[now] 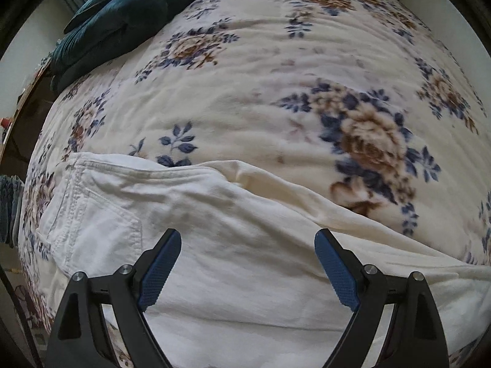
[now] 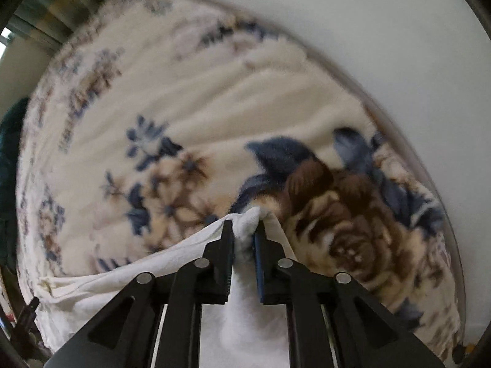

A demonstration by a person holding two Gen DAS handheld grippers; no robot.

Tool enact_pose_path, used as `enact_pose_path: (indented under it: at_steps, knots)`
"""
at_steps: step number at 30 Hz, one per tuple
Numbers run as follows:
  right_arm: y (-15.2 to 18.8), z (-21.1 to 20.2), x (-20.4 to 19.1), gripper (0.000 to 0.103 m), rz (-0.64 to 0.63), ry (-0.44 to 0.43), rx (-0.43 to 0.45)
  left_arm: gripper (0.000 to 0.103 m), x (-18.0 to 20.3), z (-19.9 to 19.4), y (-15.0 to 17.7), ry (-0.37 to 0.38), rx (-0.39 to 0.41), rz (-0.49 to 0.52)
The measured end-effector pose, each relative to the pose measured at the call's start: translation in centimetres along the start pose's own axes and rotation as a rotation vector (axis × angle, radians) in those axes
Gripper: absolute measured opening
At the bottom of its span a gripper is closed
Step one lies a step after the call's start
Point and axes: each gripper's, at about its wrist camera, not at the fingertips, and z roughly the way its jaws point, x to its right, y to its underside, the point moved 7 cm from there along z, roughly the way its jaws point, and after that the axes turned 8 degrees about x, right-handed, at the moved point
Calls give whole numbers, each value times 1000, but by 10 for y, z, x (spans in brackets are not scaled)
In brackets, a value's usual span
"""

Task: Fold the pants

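White pants (image 1: 214, 230) lie across the near part of a floral bedspread, waistband and back pocket (image 1: 92, 214) at the left, legs running right. My left gripper (image 1: 248, 239) is open above the pants' upper leg area, holding nothing. In the right wrist view my right gripper (image 2: 244, 230) is shut on a bunched fold of the white pants (image 2: 248, 220), and the cloth (image 2: 122, 276) trails down and to the left from it.
The cream bedspread with blue and brown flowers (image 1: 276, 76) covers the bed (image 2: 214, 107). Dark teal pillows (image 1: 122, 15) lie at the far left. A white wall (image 2: 368, 30) borders the bed's far side. A shelf with small items (image 1: 9, 122) stands at the left.
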Motion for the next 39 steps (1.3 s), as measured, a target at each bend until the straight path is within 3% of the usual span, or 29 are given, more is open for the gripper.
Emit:
enact_pose_path:
  at_steps: [2,3,4,5,7,9,10,13,15,18,20,21,22,24,27,30,32,34,36,38,39]
  knots:
    - [-2,-16,0,26,27,16,7,89,-9,-6,-2,-7,20,-17]
    - [-3,-34,-5,40,13,39,46,89,-13,-9,-2,-20,25,-12]
    - [-3,-55,-16,43,-25,36,94,89,-17,-12,-1,-34,33,-2]
    - [-1,-71,-31,43,-79,23,130,89,-20,-15,0,-44,44,6]
    - [14,-93,-80,63,-278,39,165,89,-28,-20,1,-76,63,26]
    - [35,-98,-135,64,-433,-58,140,89,-40,-25,2,-107,81,35]
    - [57,-92,-181,64,-557,-138,81,89,-46,-26,4,-120,85,35]
    - [119,-68,-280,64,-877,-261,-44,89,-71,-22,11,-143,71,4]
    - [154,-51,-326,64,-1048,-293,-82,89,-87,-16,15,-163,52,-14]
    - [187,-11,-369,63,-1229,-261,-148,89,-112,-2,22,-174,14,-64]
    - [200,17,-384,47,-1278,-250,-232,89,-124,7,27,-170,-6,-86]
    - [202,24,-385,5,-1279,-242,-261,89,-129,13,30,-167,-16,-90]
    - [202,29,-388,4,-1227,-265,-316,89,-132,16,32,-160,-24,-94]
    - [190,26,-390,3,-1119,-328,-343,89,-138,23,34,-135,-35,-110]
    - [158,27,-382,3,-806,-446,-445,89,-144,32,36,-112,-46,-118]
    - [151,40,-378,3,-801,-388,-406,89,-147,40,34,-95,-68,-121]
    - [145,62,-377,3,-713,-316,-412,89,-149,44,30,-96,-70,-114]
    - [147,88,-364,7,-603,-220,-450,89,-151,48,27,-105,-80,-100]
    - [150,93,-361,8,-582,-188,-478,89,-154,50,24,-94,-92,-103]
    - [138,71,-367,20,-571,-199,-420,89,-157,49,19,-85,-86,-107]
    - [132,59,-370,39,-582,-197,-367,89,-158,47,16,-88,-77,-100]
